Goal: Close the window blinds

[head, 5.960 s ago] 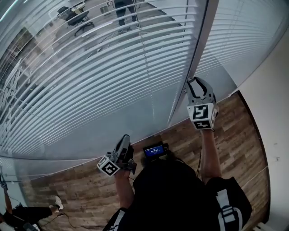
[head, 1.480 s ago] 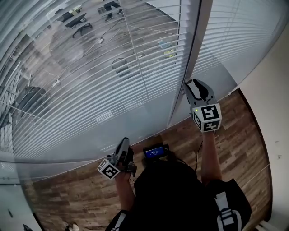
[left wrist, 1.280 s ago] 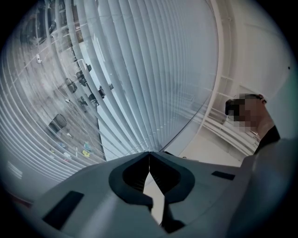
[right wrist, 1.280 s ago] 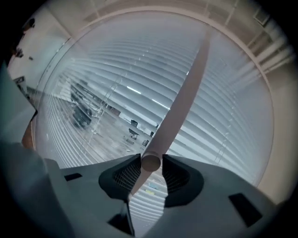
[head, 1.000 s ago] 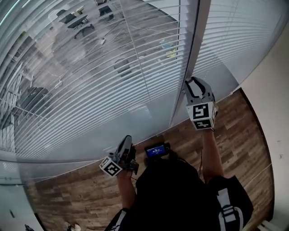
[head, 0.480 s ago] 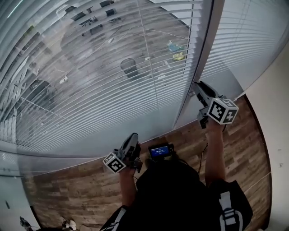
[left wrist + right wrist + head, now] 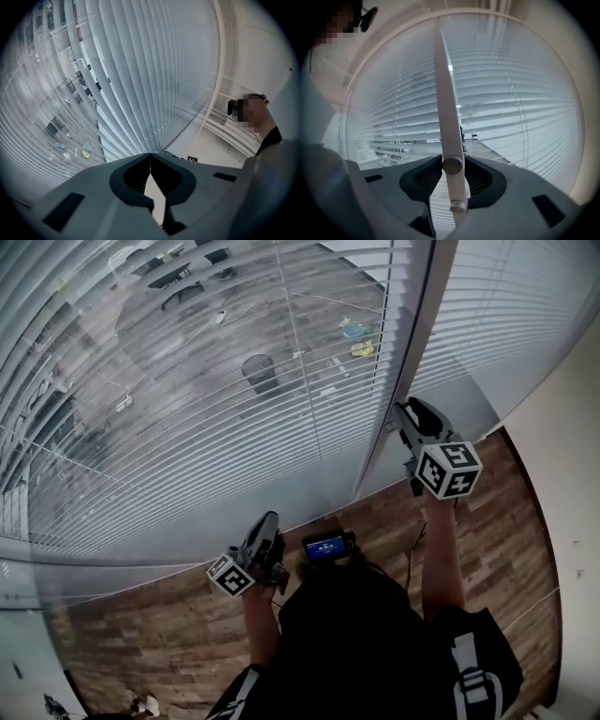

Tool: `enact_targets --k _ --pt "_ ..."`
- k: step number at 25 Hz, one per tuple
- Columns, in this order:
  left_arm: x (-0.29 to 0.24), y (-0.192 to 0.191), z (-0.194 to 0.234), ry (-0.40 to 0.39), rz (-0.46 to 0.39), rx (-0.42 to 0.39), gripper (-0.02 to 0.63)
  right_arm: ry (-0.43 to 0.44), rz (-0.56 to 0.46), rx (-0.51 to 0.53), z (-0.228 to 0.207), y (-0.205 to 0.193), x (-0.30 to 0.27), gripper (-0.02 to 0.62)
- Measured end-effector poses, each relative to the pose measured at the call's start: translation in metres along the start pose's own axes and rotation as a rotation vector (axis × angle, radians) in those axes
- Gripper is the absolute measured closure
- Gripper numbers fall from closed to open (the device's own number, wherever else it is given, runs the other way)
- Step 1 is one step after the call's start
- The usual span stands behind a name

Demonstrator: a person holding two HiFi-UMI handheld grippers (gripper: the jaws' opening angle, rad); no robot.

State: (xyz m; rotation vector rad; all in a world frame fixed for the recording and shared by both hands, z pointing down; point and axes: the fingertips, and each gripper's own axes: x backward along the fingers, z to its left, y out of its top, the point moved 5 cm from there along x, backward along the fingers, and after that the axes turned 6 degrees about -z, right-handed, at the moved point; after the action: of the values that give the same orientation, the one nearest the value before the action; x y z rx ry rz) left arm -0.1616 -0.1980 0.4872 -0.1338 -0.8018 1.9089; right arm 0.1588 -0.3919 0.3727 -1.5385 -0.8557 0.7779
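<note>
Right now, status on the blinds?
Left gripper shut, empty. Right gripper clamped on tilt wand, jaws just eased wider. Blinds part open, room visible through. Nothing in the way.

Two grippers in your hands, left gripper (image 7: 266, 521) and right gripper (image 7: 403, 411), two slatted blinds, left blind (image 7: 178, 437) and right blind (image 7: 511, 315), one upright frame post (image 7: 414, 352) between them, one tilt wand (image 7: 445, 93), one small lit screen (image 7: 326, 547) at your chest.
</note>
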Motion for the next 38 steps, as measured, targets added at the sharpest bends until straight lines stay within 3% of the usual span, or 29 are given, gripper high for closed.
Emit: enact_targets --k 7,10,12,13,17,20,24,28,31,34,38 --pt "-0.004 -0.001 -0.002 -0.004 0.006 0.001 0.604 -0.107 0.077 0.563 0.018 0.003 -0.002 0.46" --pt "-0.003 -0.002 -0.003 -0.002 0.004 0.004 0.604 -0.135 0.117 0.652 0.019 0.002 -0.004 0.463" --pt "-0.002 -0.003 -0.002 -0.001 0.001 0.004 0.604 -0.131 0.128 0.583 0.018 0.002 -0.004 0.465" --pt "-0.002 -0.002 -0.003 -0.001 0.0 0.003 0.604 -0.121 0.126 0.498 0.015 0.003 -0.004 0.465" --pt "-0.004 0.006 -0.013 -0.006 -0.008 0.003 0.604 -0.034 0.094 -0.002 0.0 0.014 -0.002 0.465" --pt "-0.006 0.008 -0.018 -0.01 -0.012 0.004 0.604 0.024 0.067 -0.287 -0.01 0.016 -0.002 0.465" --pt "-0.004 0.005 -0.013 -0.011 -0.01 0.003 0.604 0.066 0.023 -0.498 -0.014 0.01 -0.002 0.465" --pt "-0.003 0.003 -0.011 -0.013 -0.01 -0.003 0.604 0.086 -0.002 -0.534 -0.015 0.006 -0.003 0.465" --pt "-0.002 0.0 -0.008 -0.011 -0.005 0.0 0.604 0.099 -0.017 -0.504 -0.015 0.003 -0.004 0.463" --pt "-0.002 -0.001 -0.006 -0.012 -0.003 0.002 0.604 0.095 -0.01 -0.377 -0.013 0.001 -0.002 0.463" --pt "-0.002 -0.001 -0.006 -0.011 0.005 0.002 0.604 0.047 0.005 -0.112 -0.004 0.005 0.002 0.451"
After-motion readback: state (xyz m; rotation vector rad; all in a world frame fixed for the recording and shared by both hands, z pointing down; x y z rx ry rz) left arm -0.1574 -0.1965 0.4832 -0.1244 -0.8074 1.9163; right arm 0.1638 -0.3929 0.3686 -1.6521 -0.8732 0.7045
